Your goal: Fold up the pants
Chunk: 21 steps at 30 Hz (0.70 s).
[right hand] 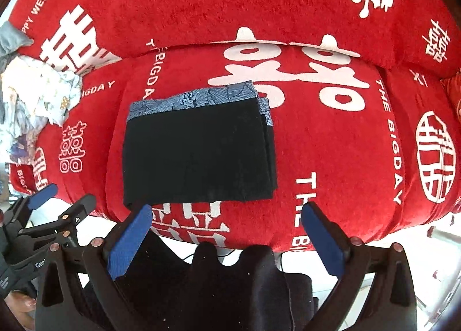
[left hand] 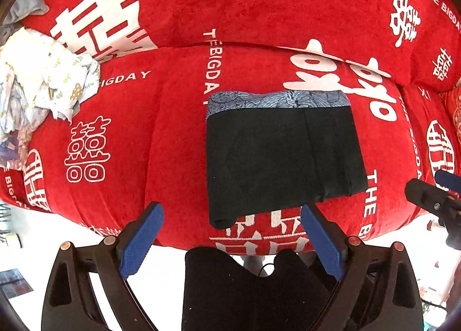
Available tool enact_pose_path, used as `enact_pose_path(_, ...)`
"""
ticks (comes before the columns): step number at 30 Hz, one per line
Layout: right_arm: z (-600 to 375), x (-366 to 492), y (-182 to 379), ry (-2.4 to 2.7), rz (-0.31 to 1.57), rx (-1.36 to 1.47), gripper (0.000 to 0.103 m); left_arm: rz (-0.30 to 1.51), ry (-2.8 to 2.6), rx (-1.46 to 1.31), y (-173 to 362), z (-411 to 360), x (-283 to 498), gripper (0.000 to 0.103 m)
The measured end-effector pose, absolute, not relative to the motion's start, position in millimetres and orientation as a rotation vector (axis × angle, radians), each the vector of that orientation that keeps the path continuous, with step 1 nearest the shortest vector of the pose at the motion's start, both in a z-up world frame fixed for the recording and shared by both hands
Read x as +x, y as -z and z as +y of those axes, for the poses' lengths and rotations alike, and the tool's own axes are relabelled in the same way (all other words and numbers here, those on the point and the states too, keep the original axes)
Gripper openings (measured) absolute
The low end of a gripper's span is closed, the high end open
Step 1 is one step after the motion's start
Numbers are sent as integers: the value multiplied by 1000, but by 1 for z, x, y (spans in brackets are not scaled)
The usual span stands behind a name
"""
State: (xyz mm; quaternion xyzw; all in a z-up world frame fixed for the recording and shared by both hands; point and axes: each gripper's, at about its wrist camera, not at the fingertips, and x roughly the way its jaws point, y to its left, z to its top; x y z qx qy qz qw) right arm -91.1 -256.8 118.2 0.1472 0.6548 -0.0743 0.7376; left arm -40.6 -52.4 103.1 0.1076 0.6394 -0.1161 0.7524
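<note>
Red plush bedding (left hand: pixel 178 135) printed with white wedding characters covers the whole surface, with a second red layer (right hand: pixel 201 5) banked up behind it; on the near section the pants (left hand: pixel 282 155) lie folded into a compact black rectangle, a band of blue-grey patterned fabric (left hand: pixel 276 100) showing along the far edge; the stack rests flat, edges fairly square, one corner drooping slightly at the near left. Off to the left sits a crumpled pale floral cloth (left hand: pixel 46 80), well apart from the pants. Both tools hang above the bed pointing down; the left gripper (left hand: pixel 230 241) has its blue pads spread wide with nothing between them; the right gripper (right hand: pixel 227 241) likewise stands fully apart and empty, clear of the fabric.
</note>
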Motion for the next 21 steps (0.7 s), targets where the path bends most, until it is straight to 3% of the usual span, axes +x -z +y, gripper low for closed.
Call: enact_pose_path(21,-245,-84,-117,128,1471,255,103,1415,228,235,-102,-58,-46,96)
